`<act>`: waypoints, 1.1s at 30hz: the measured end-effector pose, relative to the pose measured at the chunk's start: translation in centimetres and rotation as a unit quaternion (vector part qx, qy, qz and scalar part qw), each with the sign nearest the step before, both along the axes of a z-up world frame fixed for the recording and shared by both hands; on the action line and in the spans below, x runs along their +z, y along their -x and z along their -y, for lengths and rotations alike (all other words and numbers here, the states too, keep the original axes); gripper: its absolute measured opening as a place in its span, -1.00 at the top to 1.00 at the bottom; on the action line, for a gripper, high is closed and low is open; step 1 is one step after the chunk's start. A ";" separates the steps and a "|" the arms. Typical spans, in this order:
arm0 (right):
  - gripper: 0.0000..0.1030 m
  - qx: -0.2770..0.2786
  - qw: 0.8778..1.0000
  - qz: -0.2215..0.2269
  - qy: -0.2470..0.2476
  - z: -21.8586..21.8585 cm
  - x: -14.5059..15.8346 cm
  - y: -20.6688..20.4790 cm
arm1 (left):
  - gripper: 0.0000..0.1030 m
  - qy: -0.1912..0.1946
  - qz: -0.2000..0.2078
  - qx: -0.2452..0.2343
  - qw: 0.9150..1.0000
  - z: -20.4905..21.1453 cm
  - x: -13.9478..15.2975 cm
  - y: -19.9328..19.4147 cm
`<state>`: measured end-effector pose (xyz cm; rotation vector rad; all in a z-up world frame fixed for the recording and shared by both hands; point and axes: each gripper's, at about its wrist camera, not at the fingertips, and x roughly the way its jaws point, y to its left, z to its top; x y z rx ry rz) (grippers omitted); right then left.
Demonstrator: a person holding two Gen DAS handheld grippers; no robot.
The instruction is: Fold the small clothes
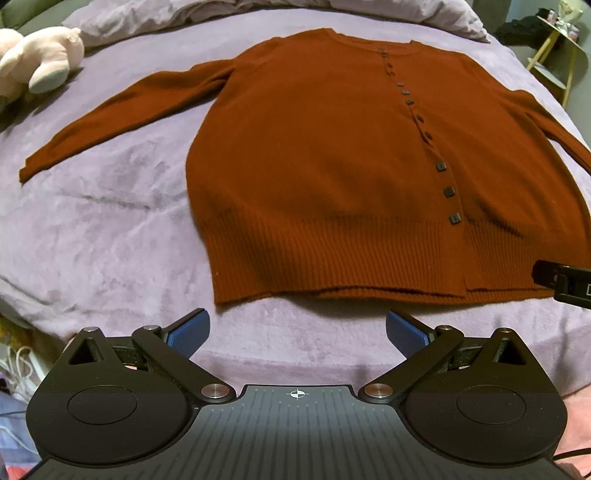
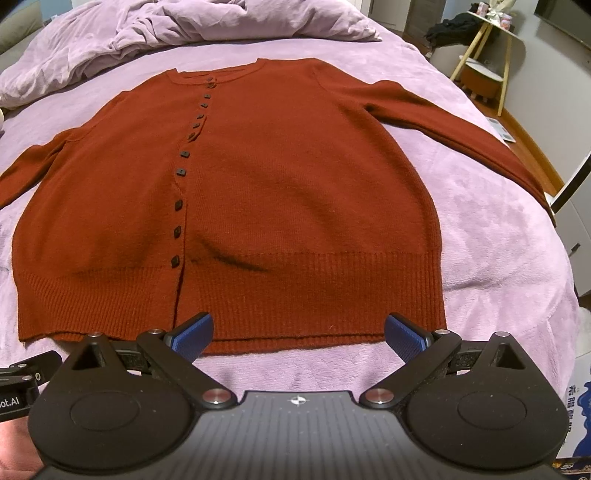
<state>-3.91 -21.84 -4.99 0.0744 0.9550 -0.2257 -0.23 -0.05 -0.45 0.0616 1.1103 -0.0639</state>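
In the left wrist view the left tongs (image 1: 297, 334) hang spread apart and empty just short of the ribbed hem of a rust-red cardigan (image 1: 332, 155), which lies buttoned and flat on the bed (image 1: 110, 229) ahead of them; its far-right sleeve is cut off by the frame edge, a pale plush toy (image 1: 37, 59) sits far ahead to their left, and the right tongs (image 1: 565, 282) poke in at the right edge. In the right wrist view the right tongs (image 2: 299, 336), likewise apart and holding nothing, hover at the hem, the left sleeve runs out of frame, a rumpled duvet (image 2: 166, 26) lies beyond the collar, and a small side table (image 2: 487, 55) stands past the bed to the right.

cardigan (image 1: 314, 155) right sleeve cut off at the frame edge.
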 end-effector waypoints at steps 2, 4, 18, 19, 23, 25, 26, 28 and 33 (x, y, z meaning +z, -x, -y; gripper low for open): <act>-0.92 0.000 1.000 0.000 -0.001 0.0 0.0 0.0 | -1.00 0.000 0.000 0.000 1.000 0.1 0.0 0.1; -0.92 0.000 1.000 0.001 -0.002 0.0 0.1 0.0 | -1.00 0.000 0.000 0.000 1.000 0.3 0.0 0.2; -0.92 0.001 1.000 0.001 -0.006 0.2 0.0 0.0 | -1.00 0.002 -0.007 -0.003 1.000 -0.2 -0.1 -0.1; -0.92 0.001 1.000 0.001 -0.006 0.2 0.0 0.0 | -1.00 0.002 -0.008 -0.003 1.000 -0.2 -0.1 -0.1; -0.92 0.001 1.000 0.001 -0.005 0.2 0.0 0.0 | -1.00 0.003 -0.009 -0.002 1.000 -0.2 -0.1 -0.1; -0.92 0.001 1.000 0.000 -0.005 0.2 0.0 0.0 | -1.00 0.003 -0.009 -0.002 1.000 -0.3 -0.1 -0.2; -0.92 0.002 1.000 0.000 -0.004 0.2 0.0 0.0 | -1.00 0.004 -0.010 -0.002 1.000 -0.3 -0.1 -0.2; -0.92 0.003 1.000 0.000 -0.002 0.1 0.0 0.1 | -1.00 0.005 -0.011 -0.002 1.000 -0.3 -0.1 -0.2; -0.92 0.005 1.000 -0.001 -0.001 0.0 -0.1 0.1 | -1.00 0.005 -0.011 -0.002 1.000 -0.3 -0.1 -0.2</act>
